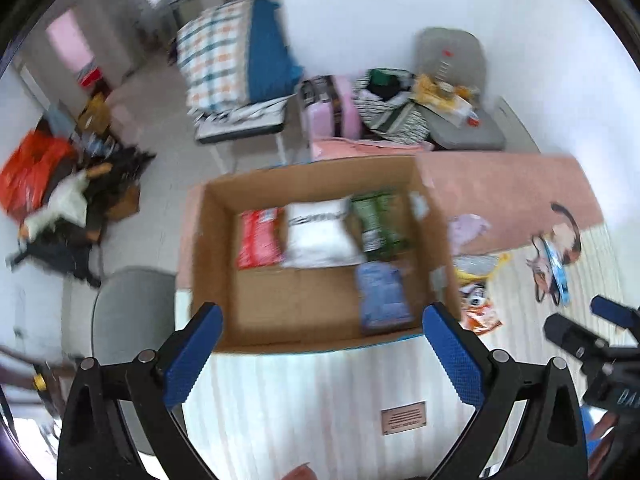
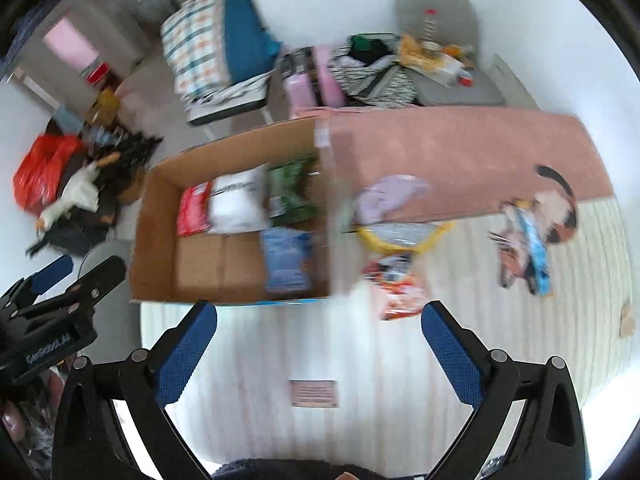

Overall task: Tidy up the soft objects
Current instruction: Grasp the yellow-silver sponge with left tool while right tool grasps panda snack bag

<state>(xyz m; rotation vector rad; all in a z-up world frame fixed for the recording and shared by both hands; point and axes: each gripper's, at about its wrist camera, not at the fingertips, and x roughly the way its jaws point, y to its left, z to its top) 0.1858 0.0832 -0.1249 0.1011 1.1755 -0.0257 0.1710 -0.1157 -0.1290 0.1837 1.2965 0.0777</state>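
An open cardboard box [image 1: 280,304] [image 2: 200,268] stands on the table and holds a red packet [image 1: 258,238], a white packet [image 1: 322,234], a green packet [image 1: 378,220] and a blue packet [image 1: 382,296]. To the box's right lie a lilac cloth [image 2: 386,198], a yellow-rimmed silver bag [image 2: 404,236], an orange snack packet [image 2: 396,292] and a blue-and-patterned bundle [image 2: 528,248]. My left gripper [image 1: 322,354] is open and empty, above the table in front of the box. My right gripper [image 2: 320,350] is open and empty, in front of the box's right end.
A striped white mat [image 2: 320,360] and a pink cloth [image 2: 460,152] cover the table. Behind it stand a grey chair [image 2: 444,40] piled with bags, a pink case [image 1: 328,112] and folded bedding [image 1: 236,52]. Clutter lies on the floor at the left [image 1: 60,200].
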